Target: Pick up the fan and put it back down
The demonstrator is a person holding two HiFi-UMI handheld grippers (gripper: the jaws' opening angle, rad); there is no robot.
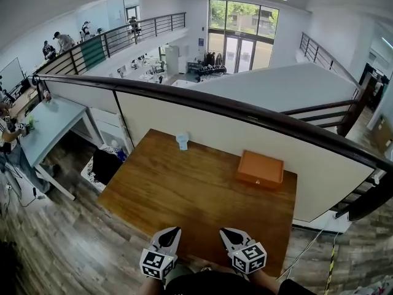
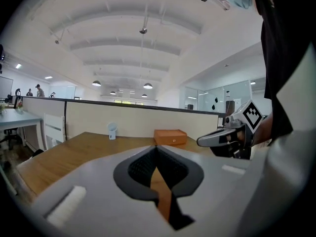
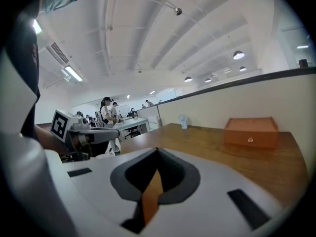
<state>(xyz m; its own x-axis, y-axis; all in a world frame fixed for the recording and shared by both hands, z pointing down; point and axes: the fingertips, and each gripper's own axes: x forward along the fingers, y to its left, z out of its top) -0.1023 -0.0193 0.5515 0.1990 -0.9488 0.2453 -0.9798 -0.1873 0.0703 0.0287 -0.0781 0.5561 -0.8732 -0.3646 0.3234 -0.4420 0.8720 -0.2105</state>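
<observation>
Left tongs (image 1: 175,230) and right tongs (image 1: 223,231) closed, empty, fan (image 1: 182,141) upright, far across table (image 1: 184,192).

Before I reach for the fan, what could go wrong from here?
1. The fan stands at the far edge of the table, a long reach away; a push could topple it.
2. The left gripper and right gripper are both shut; closed fingers may knock it instead of grasping.

Mezzanine floor of an open-plan office building.
A brown wooden table (image 1: 184,189) stands against a cream half wall with a dark rail (image 1: 202,125). Below it lie white desks (image 1: 147,72) and tall glass entrance doors (image 1: 238,54). A railed staircase (image 1: 325,112) is at the right, and people (image 1: 61,42) stand on the far walkway.
</observation>
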